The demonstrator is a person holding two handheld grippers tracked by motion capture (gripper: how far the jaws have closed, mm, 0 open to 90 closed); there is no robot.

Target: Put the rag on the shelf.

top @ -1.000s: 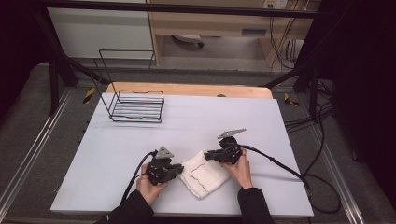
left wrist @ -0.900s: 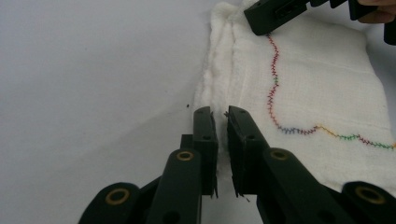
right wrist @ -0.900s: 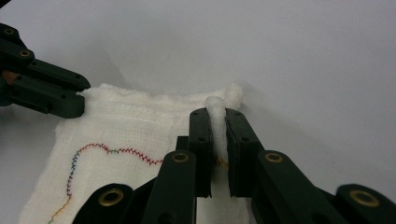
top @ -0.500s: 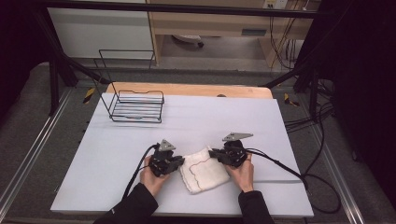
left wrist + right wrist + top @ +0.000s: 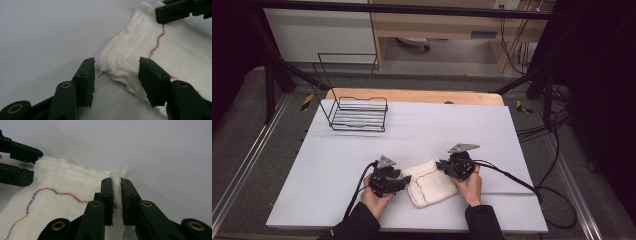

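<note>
A folded white cloth [image 5: 432,182] lies flat on the pale worktop [image 5: 422,130] near its front edge, between the person's two hands; a wavy line of coloured stitching [image 5: 50,191] runs across its top face. The left claw [image 5: 398,183] sits at the cloth's left corner, held by the left hand [image 5: 374,197]; in the left gripper view [image 5: 117,75] its jaws stand parted, having just been opening, with the frayed, layered corner of the cloth between them but free of both pads, so the claw is released. The right claw [image 5: 443,166] is at the cloth's far right corner, carried by the right hand [image 5: 470,186]; in the right gripper view [image 5: 116,200] its jaws are clenched on a pinched-up ridge of the cloth, the fabric squeezed thin between the pads and a small tuft poking out beyond the tips; the rest of the cloth spreads away to the left of that view, where the left claw [image 5: 27,165] shows at the far corner. In the left gripper view the right claw's tips [image 5: 175,10] rest at the cloth's far edge, close to the stitching. A black wire basket [image 5: 359,114] stands at the far left of the worktop, well apart from cloth and hands; a cable [image 5: 512,177] trails from the right claw off to the right edge.
</note>
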